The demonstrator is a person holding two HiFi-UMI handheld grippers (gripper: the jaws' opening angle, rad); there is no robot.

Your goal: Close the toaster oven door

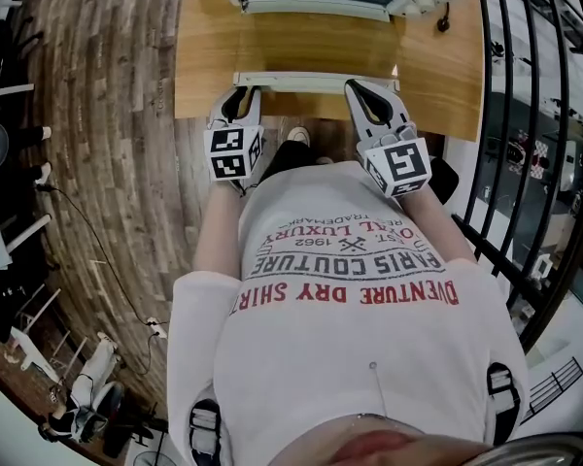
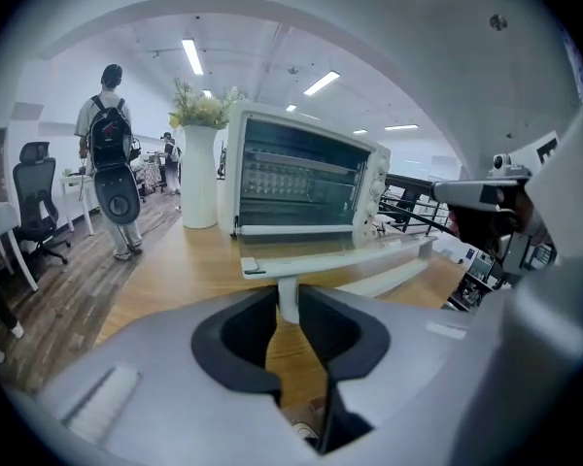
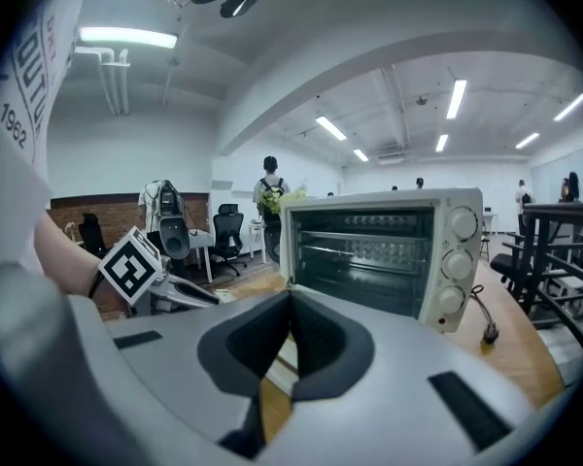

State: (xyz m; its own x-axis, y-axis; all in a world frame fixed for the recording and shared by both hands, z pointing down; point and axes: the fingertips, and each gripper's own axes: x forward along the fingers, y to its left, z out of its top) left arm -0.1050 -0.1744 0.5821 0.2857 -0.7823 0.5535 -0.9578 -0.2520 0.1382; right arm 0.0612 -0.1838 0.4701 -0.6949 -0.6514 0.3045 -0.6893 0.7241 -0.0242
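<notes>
While my left claw (image 1: 241, 93) clamps the door handle (image 1: 311, 81), right claw (image 1: 367, 90) closed alongside, I lift; upward swing needed next.

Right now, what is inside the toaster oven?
With the door open, the toaster oven shows wire racks across its cavity, and no food is visible. In its own view, the right gripper covers the cavity floor.
</notes>
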